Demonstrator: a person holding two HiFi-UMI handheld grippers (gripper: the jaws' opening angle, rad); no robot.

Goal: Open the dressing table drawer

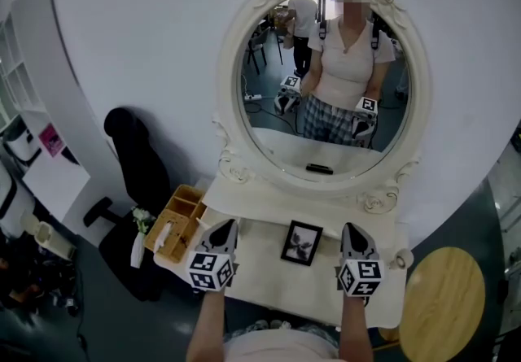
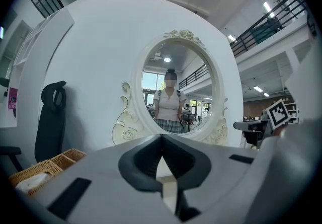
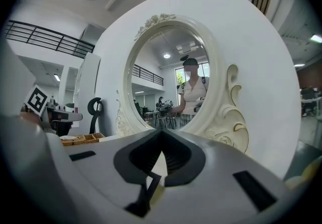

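The white dressing table [image 1: 260, 271] stands against the wall under an oval mirror [image 1: 326, 84] in a carved frame. Its drawer is hidden in every view, below the table's front edge and my arms. My left gripper [image 1: 225, 226] hovers over the left part of the tabletop, its jaws closed tip to tip with nothing between them [image 2: 161, 137]. My right gripper [image 1: 352, 228] hovers over the right part, also shut and empty [image 3: 162, 131]. Both point level at the mirror, which reflects the person holding them.
A small black picture frame [image 1: 301, 242] lies on the tabletop between the grippers. A wicker basket [image 1: 175, 222] sits at the table's left end. A black chair [image 1: 134, 157] stands to the left, a round wooden stool [image 1: 444, 299] to the right.
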